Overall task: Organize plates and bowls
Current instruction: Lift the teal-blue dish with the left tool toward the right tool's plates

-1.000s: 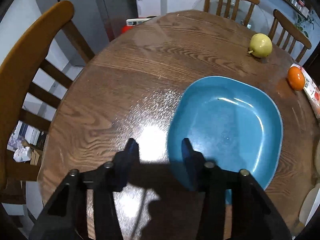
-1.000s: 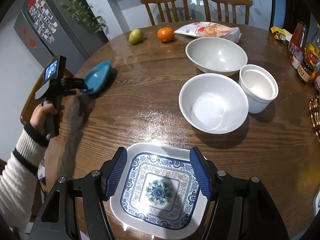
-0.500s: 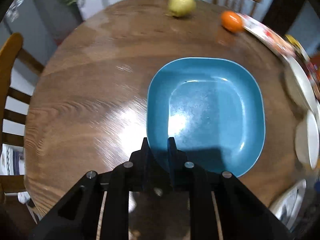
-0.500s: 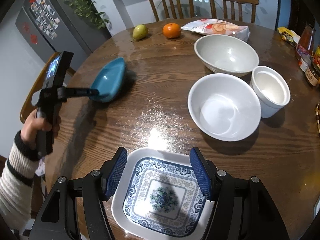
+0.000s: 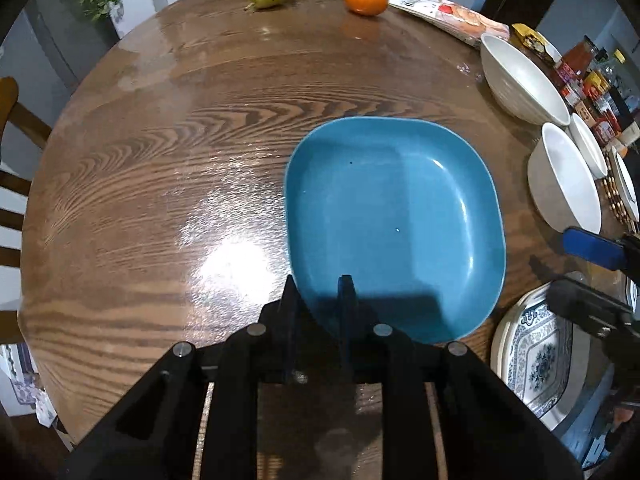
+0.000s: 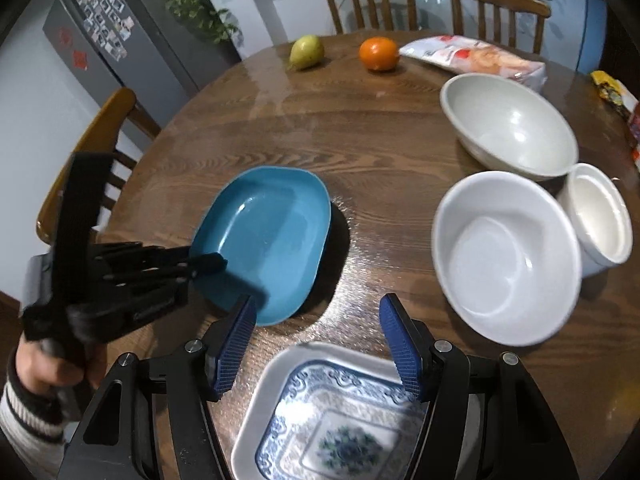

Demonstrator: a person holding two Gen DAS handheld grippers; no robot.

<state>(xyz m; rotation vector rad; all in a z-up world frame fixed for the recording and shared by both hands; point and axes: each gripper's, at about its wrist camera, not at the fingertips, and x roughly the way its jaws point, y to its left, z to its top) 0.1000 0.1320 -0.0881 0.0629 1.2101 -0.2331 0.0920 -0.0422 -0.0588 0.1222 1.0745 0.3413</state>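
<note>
The left gripper [image 5: 318,296] has its fingers [image 5: 345,300] closed to a narrow gap on the near rim of the blue plate [image 5: 394,224], one finger under the rim and one over it; the jaws closed on this rim within the last second, with a slight easing since. The blue plate is lifted off the round wooden worktop [image 5: 160,152] and casts a shadow beneath its far edge. The right gripper [image 6: 318,340] stands about half open with nothing between its blue pads; the patterned square plate [image 6: 332,428] lies flat on the worktop just below and between them, not gripped. To the right, two white bowls [image 6: 506,256] and a small white cup [image 6: 598,216] stand upright and empty, close together. A pear [image 6: 306,51], an orange [image 6: 378,54] and a snack packet [image 6: 476,58] lie at the far edge.
</note>
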